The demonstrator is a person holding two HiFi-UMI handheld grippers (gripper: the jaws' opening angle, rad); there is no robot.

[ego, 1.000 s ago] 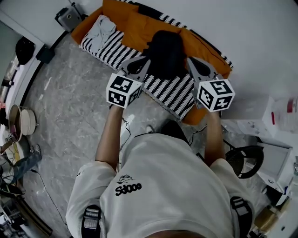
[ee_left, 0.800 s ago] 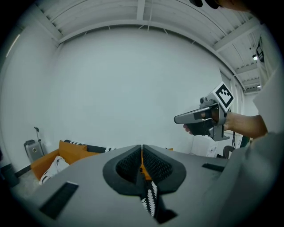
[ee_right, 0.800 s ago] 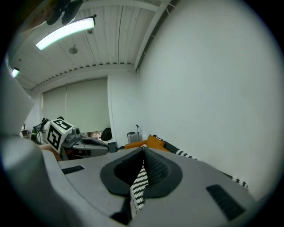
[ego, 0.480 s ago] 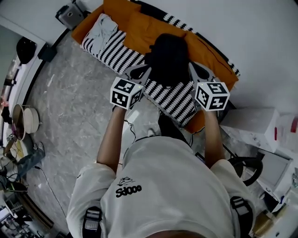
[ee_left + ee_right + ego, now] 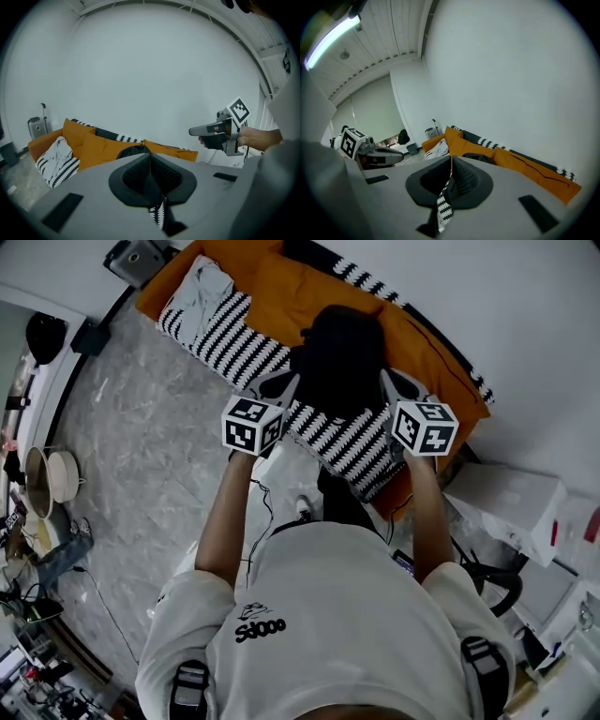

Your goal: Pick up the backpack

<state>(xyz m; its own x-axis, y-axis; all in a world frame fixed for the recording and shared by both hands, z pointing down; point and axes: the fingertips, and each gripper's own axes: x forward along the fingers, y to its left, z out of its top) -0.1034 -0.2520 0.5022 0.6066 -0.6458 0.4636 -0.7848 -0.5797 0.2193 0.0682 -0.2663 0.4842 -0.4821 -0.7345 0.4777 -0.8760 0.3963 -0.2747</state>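
A black backpack (image 5: 339, 351) lies on an orange sofa (image 5: 281, 287), partly on a black-and-white striped blanket (image 5: 347, 442). My left gripper (image 5: 288, 382) hangs just off the backpack's left side, and my right gripper (image 5: 387, 377) just off its right side; neither touches it. Both are shut with nothing between the jaws. In the left gripper view the shut left gripper (image 5: 150, 155) points at the backpack (image 5: 132, 151), with the right gripper (image 5: 219, 134) off to the right. In the right gripper view the right gripper (image 5: 450, 159) is shut; the backpack (image 5: 482, 159) peeks above it.
A white patterned pillow (image 5: 203, 289) lies at the sofa's left end, a grey case (image 5: 131, 254) beyond it. White boxes (image 5: 511, 501) and a black chair (image 5: 489, 579) stand at the right. Bowls (image 5: 49, 480) and clutter line the left; cables (image 5: 258, 512) cross the marble floor.
Both grippers have moved forward and down, closing in on either side of the backpack. Their jaws stayed shut. The backpack has not moved.
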